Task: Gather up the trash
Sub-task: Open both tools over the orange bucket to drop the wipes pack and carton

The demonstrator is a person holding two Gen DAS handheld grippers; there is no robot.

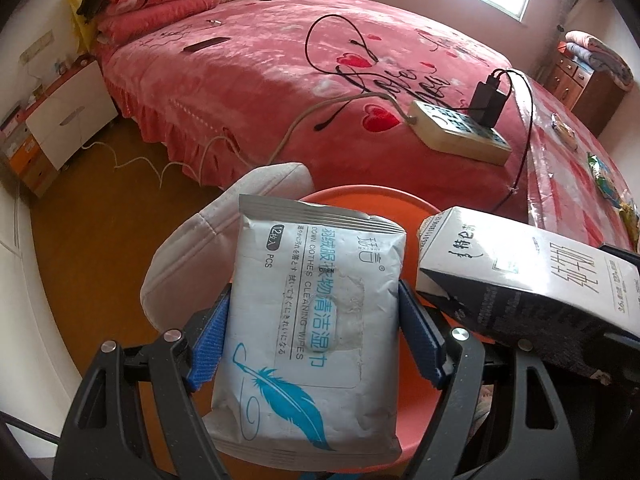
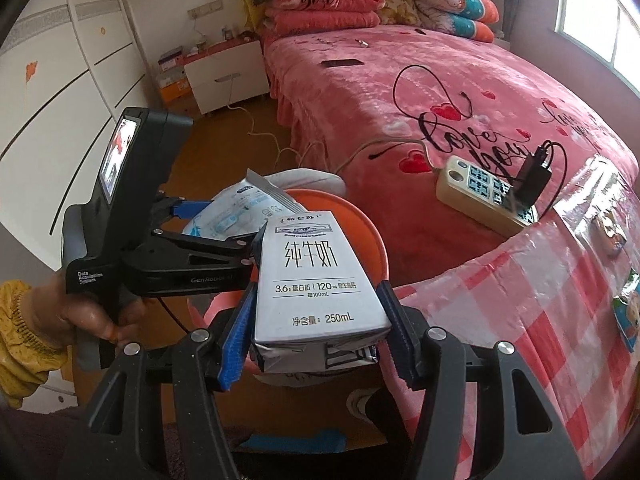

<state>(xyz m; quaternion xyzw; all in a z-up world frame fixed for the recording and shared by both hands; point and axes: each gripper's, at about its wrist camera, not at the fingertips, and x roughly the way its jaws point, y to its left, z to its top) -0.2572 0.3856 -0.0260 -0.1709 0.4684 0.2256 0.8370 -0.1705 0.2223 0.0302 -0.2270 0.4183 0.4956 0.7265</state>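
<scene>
Clamping a wet-wipes packet (image 1: pixel 308 320) between its blue pads, the left gripper (image 1: pixel 314 340) holds it over an orange bin (image 1: pixel 404 208), while the right gripper's (image 2: pixel 316 328) jaws squeeze a milk carton (image 2: pixel 316 276) just beside it. A white cloth (image 1: pixel 224 232), possibly a cap, drapes the bin's far rim. Beyond, a power strip (image 1: pixel 460 132) and charger cable (image 1: pixel 336 36) lie on the pink bed (image 1: pixel 248 80).

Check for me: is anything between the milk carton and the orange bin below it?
Nothing visible blocks it. The right gripper holds the milk carton over the orange bin, whose rim is open there. The wipes pack in the left gripper hangs beside it, not under it.
</scene>
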